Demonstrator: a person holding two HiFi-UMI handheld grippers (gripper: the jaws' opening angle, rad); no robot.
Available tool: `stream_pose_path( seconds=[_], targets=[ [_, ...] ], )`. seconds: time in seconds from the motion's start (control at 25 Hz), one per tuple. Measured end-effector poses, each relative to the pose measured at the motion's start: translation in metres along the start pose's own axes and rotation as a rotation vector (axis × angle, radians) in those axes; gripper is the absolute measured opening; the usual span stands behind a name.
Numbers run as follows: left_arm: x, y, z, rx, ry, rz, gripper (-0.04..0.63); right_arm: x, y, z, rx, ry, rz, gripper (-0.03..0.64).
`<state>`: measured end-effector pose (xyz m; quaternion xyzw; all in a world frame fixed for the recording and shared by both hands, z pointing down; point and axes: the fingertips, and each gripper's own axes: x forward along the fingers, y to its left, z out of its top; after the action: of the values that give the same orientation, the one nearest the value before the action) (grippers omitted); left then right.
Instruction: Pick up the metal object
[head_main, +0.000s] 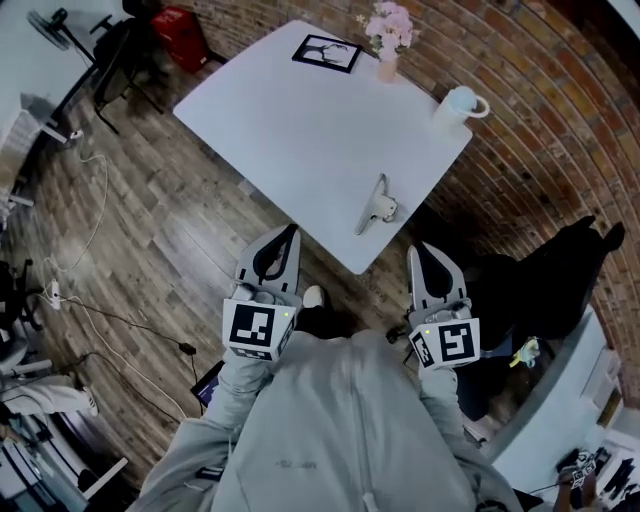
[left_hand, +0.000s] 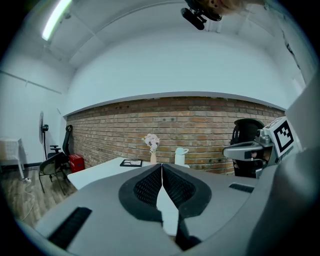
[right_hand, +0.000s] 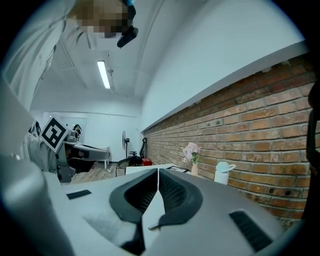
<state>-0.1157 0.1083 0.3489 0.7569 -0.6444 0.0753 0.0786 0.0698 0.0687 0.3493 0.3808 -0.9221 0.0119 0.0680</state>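
The metal object (head_main: 376, 204), a shiny clip-like piece, lies on the white table (head_main: 300, 130) close to its near corner. My left gripper (head_main: 294, 231) is held off the table's near-left edge, jaws shut and empty. My right gripper (head_main: 416, 249) hovers off the near-right edge, just below the metal object, also shut with nothing between its jaws. In the left gripper view the closed gripper (left_hand: 161, 165) points level over the table. In the right gripper view the closed gripper (right_hand: 158, 170) does the same, and a sliver of the metal object (right_hand: 155, 226) shows low between the jaws.
A pink flower vase (head_main: 388, 40), a white mug (head_main: 458, 104) and a black picture frame (head_main: 327, 53) stand at the table's far side. A brick wall (head_main: 540, 120) runs behind. A black chair (head_main: 125, 50) and cables (head_main: 80, 230) are on the wooden floor to the left.
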Motion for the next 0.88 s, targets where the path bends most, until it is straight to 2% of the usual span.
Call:
stream_pose_path(
  seconds=[0.2, 0.52, 0.88],
  targets=[
    [0.031, 0.016, 0.003, 0.005, 0.014, -0.082, 0.028, 0.023, -0.009, 0.000, 0.017, 0.020, -0.082, 0.025],
    [0.070, 0.007, -0.002, -0.008, 0.048, -0.183, 0.028, 0.027, -0.043, -0.012, 0.044, 0.068, -0.190, 0.025],
    [0.122, -0.007, 0.000, -0.001, 0.061, -0.204, 0.028, 0.043, -0.089, -0.029, 0.071, 0.089, -0.210, 0.025]
  ],
)
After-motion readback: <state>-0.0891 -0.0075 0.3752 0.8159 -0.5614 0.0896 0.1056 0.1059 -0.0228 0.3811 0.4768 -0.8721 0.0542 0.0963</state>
